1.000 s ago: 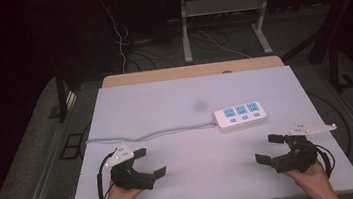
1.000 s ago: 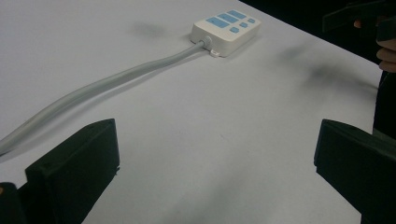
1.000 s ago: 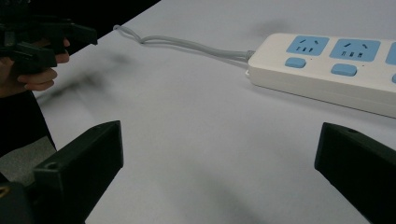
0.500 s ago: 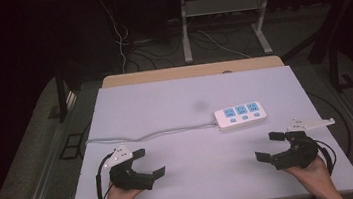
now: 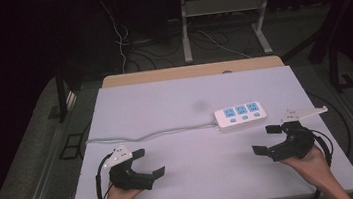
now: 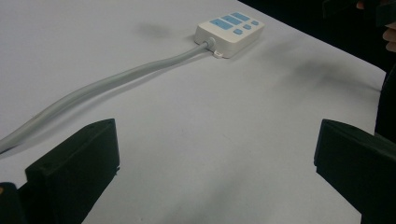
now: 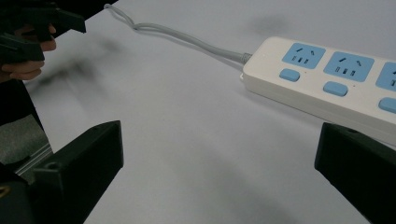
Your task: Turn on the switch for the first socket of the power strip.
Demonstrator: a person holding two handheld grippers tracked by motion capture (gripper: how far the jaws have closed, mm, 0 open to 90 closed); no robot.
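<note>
From the high view, a white power strip point(image 5: 241, 115) with three blue sockets lies right of centre on the white table point(image 5: 165, 106), its grey cord point(image 5: 148, 134) running left to the edge. The left gripper point(image 5: 149, 162) and right gripper point(image 5: 267, 139) sit near the front edge, jaws spread wide and empty, both apart from the strip.

The left gripper view puts the strip point(image 6: 229, 27) far ahead, beyond the parted jaws.

In the right gripper view the strip point(image 7: 327, 79) lies near, possibly just above the right-hand jaw; contact is unclear.
</note>
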